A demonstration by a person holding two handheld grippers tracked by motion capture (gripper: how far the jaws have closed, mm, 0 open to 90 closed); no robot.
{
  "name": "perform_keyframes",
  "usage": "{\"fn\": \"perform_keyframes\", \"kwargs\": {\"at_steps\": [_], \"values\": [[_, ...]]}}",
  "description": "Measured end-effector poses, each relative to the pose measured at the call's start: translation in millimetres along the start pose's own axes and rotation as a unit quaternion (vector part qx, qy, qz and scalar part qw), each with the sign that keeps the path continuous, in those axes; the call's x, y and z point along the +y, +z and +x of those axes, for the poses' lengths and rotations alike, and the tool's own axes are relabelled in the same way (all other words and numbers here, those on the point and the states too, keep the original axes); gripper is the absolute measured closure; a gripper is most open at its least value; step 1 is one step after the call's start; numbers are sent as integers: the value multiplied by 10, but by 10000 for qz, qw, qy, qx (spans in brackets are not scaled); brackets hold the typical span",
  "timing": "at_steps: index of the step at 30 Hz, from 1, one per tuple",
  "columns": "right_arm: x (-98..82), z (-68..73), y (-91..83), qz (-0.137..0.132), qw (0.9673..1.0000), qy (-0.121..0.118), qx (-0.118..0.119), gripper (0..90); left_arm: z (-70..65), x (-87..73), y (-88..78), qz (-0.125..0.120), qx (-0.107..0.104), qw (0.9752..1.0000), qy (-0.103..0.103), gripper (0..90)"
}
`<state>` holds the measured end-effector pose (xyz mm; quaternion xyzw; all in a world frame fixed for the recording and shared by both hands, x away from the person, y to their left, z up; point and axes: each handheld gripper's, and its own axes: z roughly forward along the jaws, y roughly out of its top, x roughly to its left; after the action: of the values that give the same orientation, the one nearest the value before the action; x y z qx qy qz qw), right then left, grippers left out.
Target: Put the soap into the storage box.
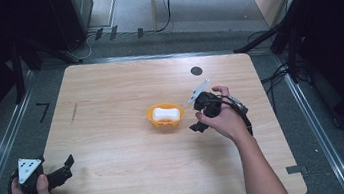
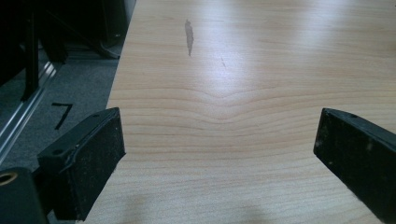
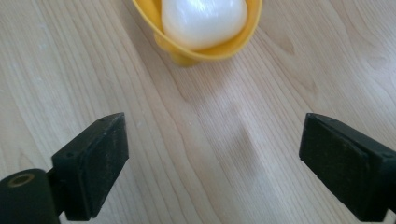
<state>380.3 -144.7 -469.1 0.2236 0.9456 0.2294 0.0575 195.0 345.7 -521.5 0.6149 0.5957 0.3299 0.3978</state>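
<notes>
Wooden table [image 1: 114, 135]; right claw [image 3: 212, 163] gapes toward yellow bowl [image 3: 187, 51].

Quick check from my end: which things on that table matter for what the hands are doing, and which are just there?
In play:
yellow bowl
white object lying in it
right claw, open, beside the bowl

Just there:
left claw, open, at the table's near left corner
black dot

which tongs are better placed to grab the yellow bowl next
Probably the right tongs: open, beside the yellow bowl and facing it. The left tongs sit at the table's near-left corner.
</notes>
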Motion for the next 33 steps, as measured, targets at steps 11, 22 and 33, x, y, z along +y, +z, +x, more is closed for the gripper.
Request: {"fn": "perform_keyframes", "kwargs": {"at_steps": [11,22,33], "values": [[-290,30,0,-207,9992,328,80,0,-1,0,-1,9,-9,10000,12,21],[-559,62,-93,-442,9970,625,-84,0,-4,0,-3,1,-2,10000,27,21],[-899,83,-177,-682,9929,944,-241,0,-6,-2,-5,-13,-1,10000,26,21]]}}
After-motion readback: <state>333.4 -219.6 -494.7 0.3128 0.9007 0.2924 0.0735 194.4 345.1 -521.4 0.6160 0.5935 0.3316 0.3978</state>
